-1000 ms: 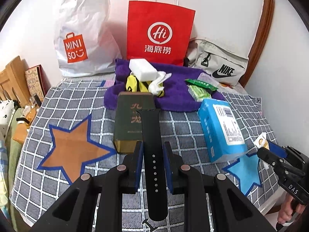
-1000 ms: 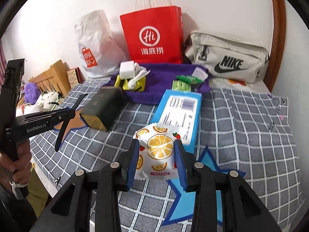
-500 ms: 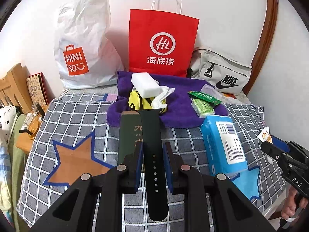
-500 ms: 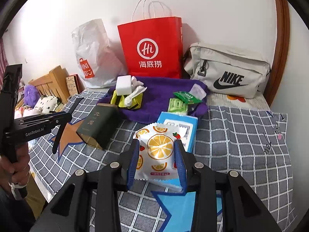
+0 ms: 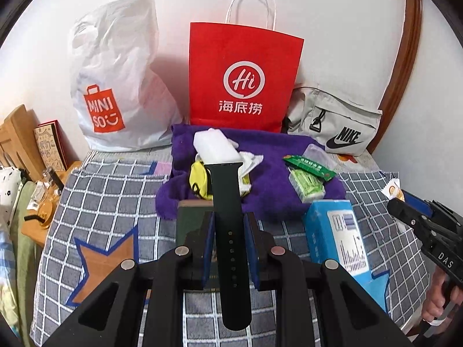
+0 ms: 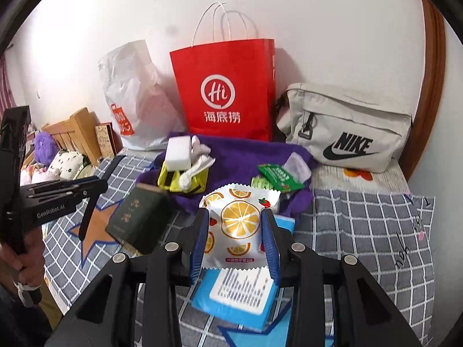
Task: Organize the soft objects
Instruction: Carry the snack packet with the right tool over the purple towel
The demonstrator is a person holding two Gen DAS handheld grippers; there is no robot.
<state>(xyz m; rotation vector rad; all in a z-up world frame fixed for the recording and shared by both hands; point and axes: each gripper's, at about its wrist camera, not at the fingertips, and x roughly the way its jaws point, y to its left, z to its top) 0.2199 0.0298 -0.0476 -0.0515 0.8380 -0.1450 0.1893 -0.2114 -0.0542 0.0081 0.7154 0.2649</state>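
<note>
My left gripper [image 5: 230, 225] is shut on a black watch strap [image 5: 230, 231], held above the checked blanket [image 5: 110, 202]. My right gripper [image 6: 235, 231] is shut on a white packet with orange slices [image 6: 238, 225], held above a blue box [image 6: 243, 292]. A purple towel [image 5: 269, 156] lies ahead with a white sponge [image 5: 214, 147], yellow pouch [image 5: 198, 179] and green packets [image 5: 309, 173] on it. The towel [image 6: 246, 156] also shows in the right wrist view. A red paper bag [image 5: 243, 78], a white Miniso bag [image 5: 115, 81] and a grey Nike bag [image 5: 338, 124] stand behind.
A dark green box [image 6: 139, 219] lies on the blanket left of the blue box [image 5: 337, 237]. The right gripper's side [image 5: 428, 231] shows at the left wrist view's right edge. Wooden furniture [image 5: 17, 138] and plush toys [image 6: 55, 156] stand at the left. A wall is behind the bags.
Both grippers have risen and moved back from the bed with their loads still held. The bags and towel now sit lower and farther in both views.
</note>
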